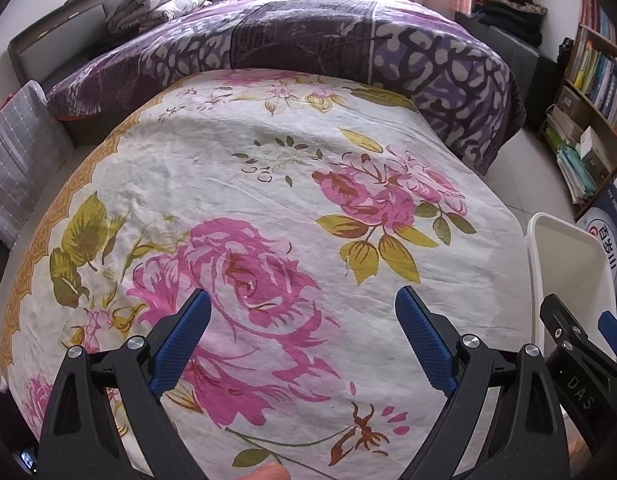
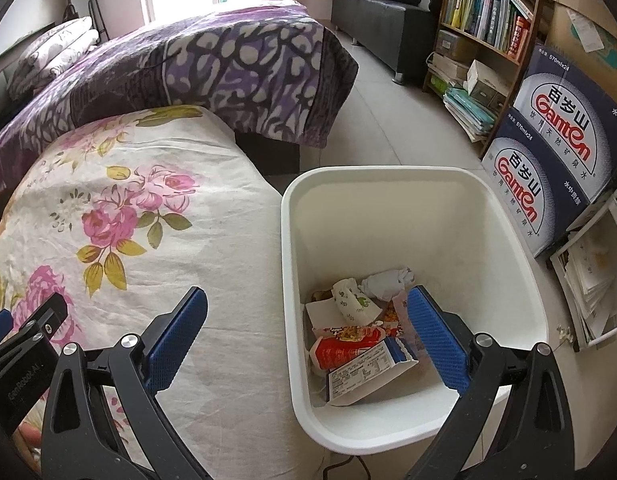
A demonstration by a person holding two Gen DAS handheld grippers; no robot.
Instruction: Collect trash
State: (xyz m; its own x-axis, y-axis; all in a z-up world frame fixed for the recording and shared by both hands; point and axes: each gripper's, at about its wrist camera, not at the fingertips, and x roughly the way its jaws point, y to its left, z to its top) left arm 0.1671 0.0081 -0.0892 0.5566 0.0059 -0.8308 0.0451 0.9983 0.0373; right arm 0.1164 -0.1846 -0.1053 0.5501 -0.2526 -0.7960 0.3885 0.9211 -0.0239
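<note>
A wrinkled floral cotton sheet (image 1: 268, 200) fills the left wrist view. In the right wrist view, lower right, a smooth white plastic bin (image 2: 508, 240) with rounded corners holds crumpled paper (image 2: 384, 280), a paper cup (image 2: 354, 300) and a flat carton (image 2: 368, 372). The left gripper (image 1: 304, 332) and right gripper (image 2: 308, 332), with dimpled blue pads, gape wide, empty.

a white plastic bin (image 2: 388, 184) with rounded corners stands upright on the floor, right against the side edge of the bed. its mouth is open, its walls plain. trash lies heaped on its bottom: a crumpled white paper ball (image 2: 386, 280) toward the far wall, a tipped paper cup (image 2: 354, 302) with green print beside it, a red snack wrapper (image 2: 344, 346), and a flattened blue-and-white carton (image 2: 368, 374) nearest the near wall.
</note>
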